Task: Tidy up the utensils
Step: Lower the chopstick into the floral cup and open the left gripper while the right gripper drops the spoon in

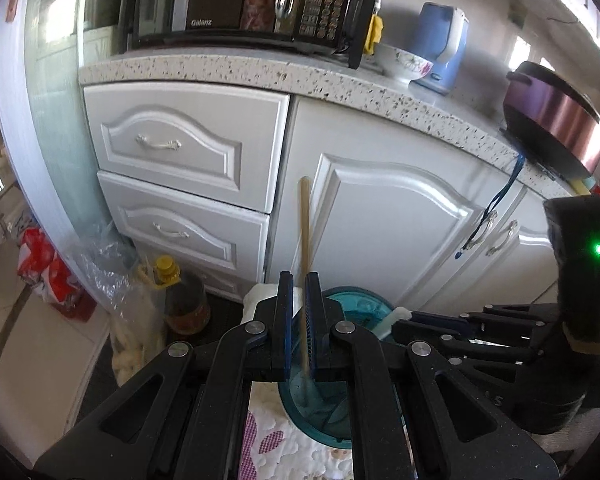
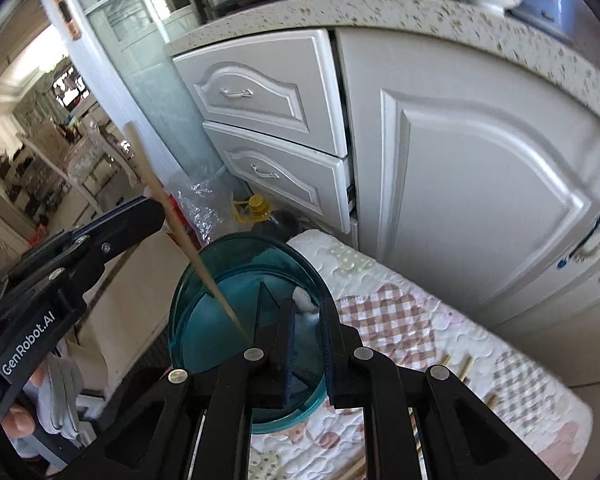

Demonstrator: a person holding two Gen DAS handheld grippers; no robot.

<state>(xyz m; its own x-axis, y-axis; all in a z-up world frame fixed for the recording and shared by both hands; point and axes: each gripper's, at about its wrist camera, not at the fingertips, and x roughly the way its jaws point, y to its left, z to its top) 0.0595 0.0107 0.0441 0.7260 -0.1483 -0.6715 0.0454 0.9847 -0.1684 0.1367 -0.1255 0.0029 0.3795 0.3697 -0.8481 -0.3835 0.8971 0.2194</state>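
Observation:
My left gripper is shut on a wooden chopstick and holds it upright over a teal plastic cup. From the right wrist the same chopstick slants down into the teal cup, its tip inside, with the left gripper clamped on its upper part. My right gripper sits at the cup's near rim, its jaws closed on a white utensil that stands in the cup. The right gripper also shows in the left wrist view, beside the white utensil.
The cup stands on a quilted patchwork mat with several loose chopsticks at its right. White cabinet drawers and doors are behind. An oil bottle and plastic bags stand on the floor.

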